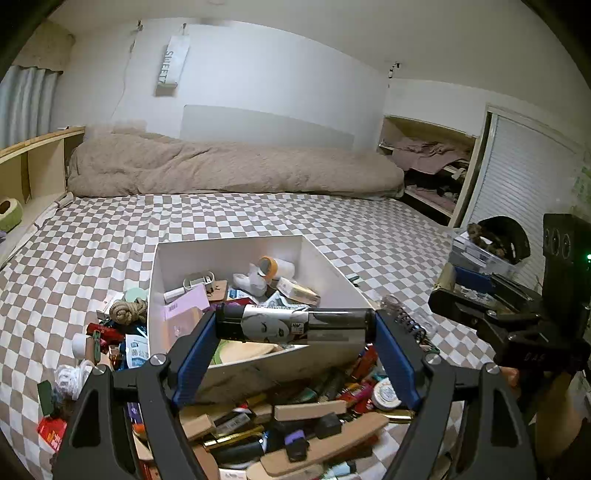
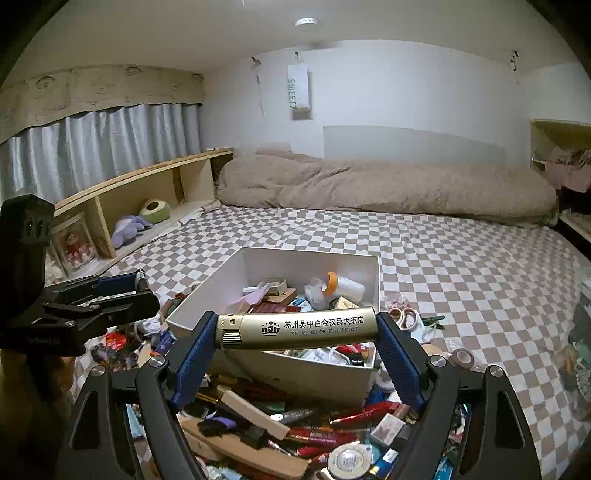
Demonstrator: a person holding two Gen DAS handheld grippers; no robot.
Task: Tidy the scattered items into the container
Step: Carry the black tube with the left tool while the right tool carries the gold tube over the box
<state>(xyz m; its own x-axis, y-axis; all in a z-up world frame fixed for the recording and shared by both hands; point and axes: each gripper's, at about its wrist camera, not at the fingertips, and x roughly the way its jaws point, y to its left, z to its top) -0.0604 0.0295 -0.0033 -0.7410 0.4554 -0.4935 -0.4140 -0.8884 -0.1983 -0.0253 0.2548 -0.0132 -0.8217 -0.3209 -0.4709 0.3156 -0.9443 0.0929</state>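
Both tongs are clamped endwise on lighters, each lying crosswise between the blue pads so it cannot roll out. Left tongs (image 1: 295, 325) hold a black-and-silver cylindrical lighter printed with a face (image 1: 295, 323), its long axis running left to right, dark cap end leftward. Right tongs (image 2: 295, 328) hold a gold metal lighter with Chinese lettering (image 2: 295, 330) likewise, nozzle end leftward. Each hangs above the near rim of the white rectangular box (image 1: 177, 254) on the chequered bed (image 1: 240, 218), probably for dropping in.

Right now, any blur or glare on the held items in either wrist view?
Left wrist: black-and-silver lighter sharp, faint sheen only; strong fisheye bending, dark vignette corners. Right wrist: gold lighter crisp, print legible, mild highlight; ceiling lamp bright, not blown.
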